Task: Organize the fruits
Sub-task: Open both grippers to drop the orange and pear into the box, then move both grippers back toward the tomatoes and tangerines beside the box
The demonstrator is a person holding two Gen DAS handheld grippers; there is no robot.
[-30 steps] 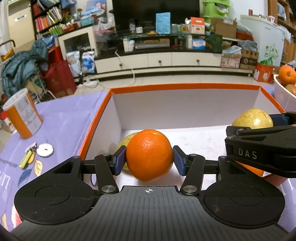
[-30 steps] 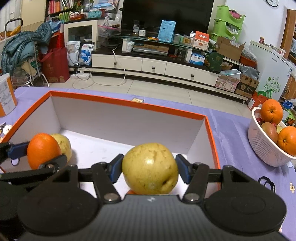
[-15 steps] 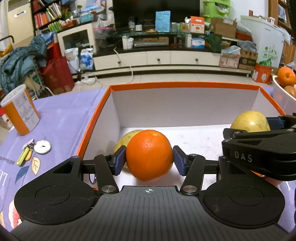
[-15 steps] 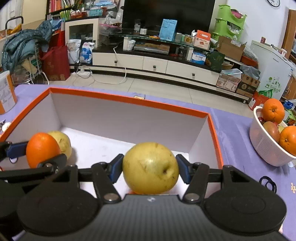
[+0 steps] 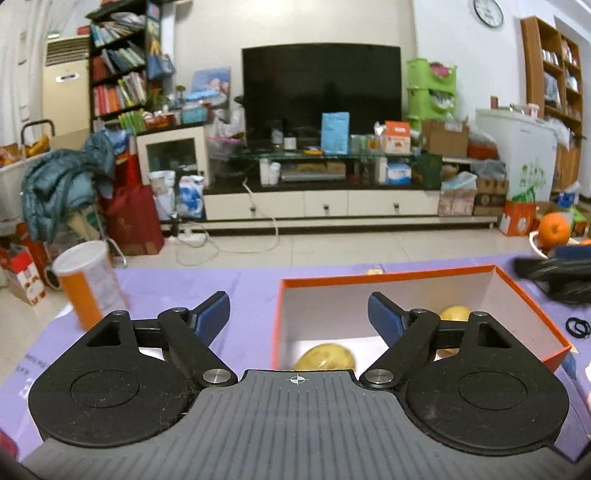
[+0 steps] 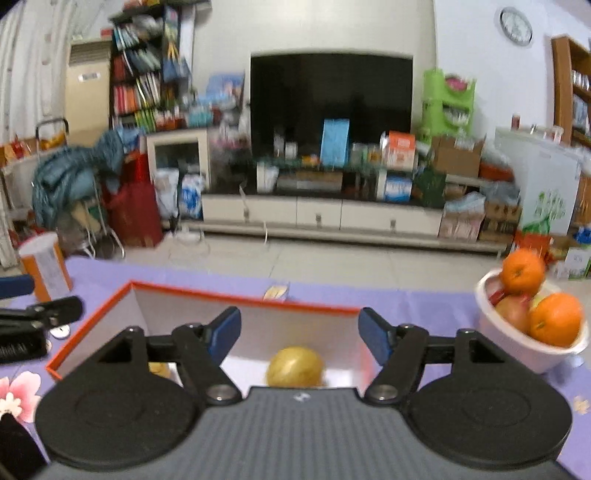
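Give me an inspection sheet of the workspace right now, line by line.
Surface: table under a purple cloth.
Job's things: orange-rimmed box holding two yellow fruits; white basket with oranges and other fruit.
Clutter: orange canister; black hair ties.
Grippers: left gripper open, empty; right gripper open, empty.
Cables: nothing seen on the table; a white cord on the floor.
Surroundings: TV, bookshelf, wall clock.
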